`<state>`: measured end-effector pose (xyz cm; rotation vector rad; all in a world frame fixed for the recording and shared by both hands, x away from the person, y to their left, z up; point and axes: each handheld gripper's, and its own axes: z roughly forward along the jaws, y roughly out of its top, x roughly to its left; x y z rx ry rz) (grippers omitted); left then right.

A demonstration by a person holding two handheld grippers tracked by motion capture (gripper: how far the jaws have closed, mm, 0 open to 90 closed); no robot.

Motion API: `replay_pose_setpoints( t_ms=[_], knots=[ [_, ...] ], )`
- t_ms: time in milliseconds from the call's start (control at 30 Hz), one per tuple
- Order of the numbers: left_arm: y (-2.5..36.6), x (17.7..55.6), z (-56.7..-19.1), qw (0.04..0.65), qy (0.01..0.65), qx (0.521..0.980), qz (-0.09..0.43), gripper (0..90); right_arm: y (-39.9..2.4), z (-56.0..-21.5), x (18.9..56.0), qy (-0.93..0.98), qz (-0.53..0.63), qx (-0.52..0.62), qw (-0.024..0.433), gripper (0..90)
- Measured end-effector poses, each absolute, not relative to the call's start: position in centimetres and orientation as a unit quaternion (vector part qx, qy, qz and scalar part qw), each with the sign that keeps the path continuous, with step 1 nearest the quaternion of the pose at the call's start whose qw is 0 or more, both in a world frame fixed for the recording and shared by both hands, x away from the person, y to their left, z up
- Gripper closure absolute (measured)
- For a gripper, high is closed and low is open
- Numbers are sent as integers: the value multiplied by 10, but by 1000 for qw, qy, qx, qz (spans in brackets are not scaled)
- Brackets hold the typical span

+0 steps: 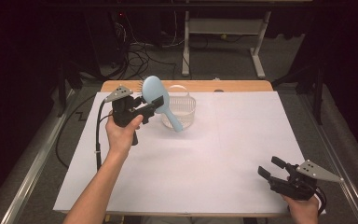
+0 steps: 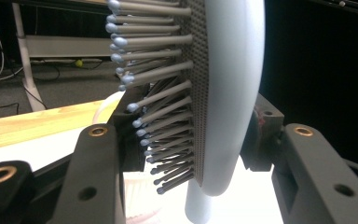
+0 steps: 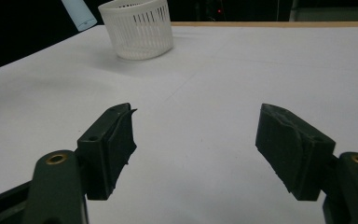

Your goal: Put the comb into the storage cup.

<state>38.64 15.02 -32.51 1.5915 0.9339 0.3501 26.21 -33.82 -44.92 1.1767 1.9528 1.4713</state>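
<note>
A light blue hairbrush (image 1: 160, 99) is held in the air at the table's back left, head up and handle slanting down toward a white slatted basket (image 1: 182, 112). My left gripper (image 1: 154, 103) is shut on the brush's head. In the left gripper view the hairbrush (image 2: 228, 93) stands between the jaws, grey bristles (image 2: 168, 107) pointing left. My right gripper (image 1: 271, 167) rests low at the table's front right, open, nothing between its fingers. In the right gripper view the basket (image 3: 137, 28) stands far off at upper left, with the brush handle tip (image 3: 78, 11) beside it.
A white sheet (image 1: 205, 154) covers the wooden table, whose bare back edge (image 1: 200, 86) shows behind the basket. Beyond it lie cables on the floor and a white desk frame (image 1: 223, 42). Metal rails run along both sides of the table.
</note>
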Motion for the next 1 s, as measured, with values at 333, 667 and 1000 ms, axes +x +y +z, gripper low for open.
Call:
replay_pose_setpoints(
  t_ms=[333, 667, 1000],
  knots=[
    [144, 400, -318, 580, 403, 690, 159, 518, -337, -449, 262, 707, 527, 420, 215, 289],
    [136, 414, -309, 580, 404, 688, 165, 518, -337, -449, 262, 707, 526, 421, 215, 290],
    [133, 426, -300, 581, 410, 680, 176, 518, -336, -449, 261, 710, 525, 418, 214, 290]
  ],
)
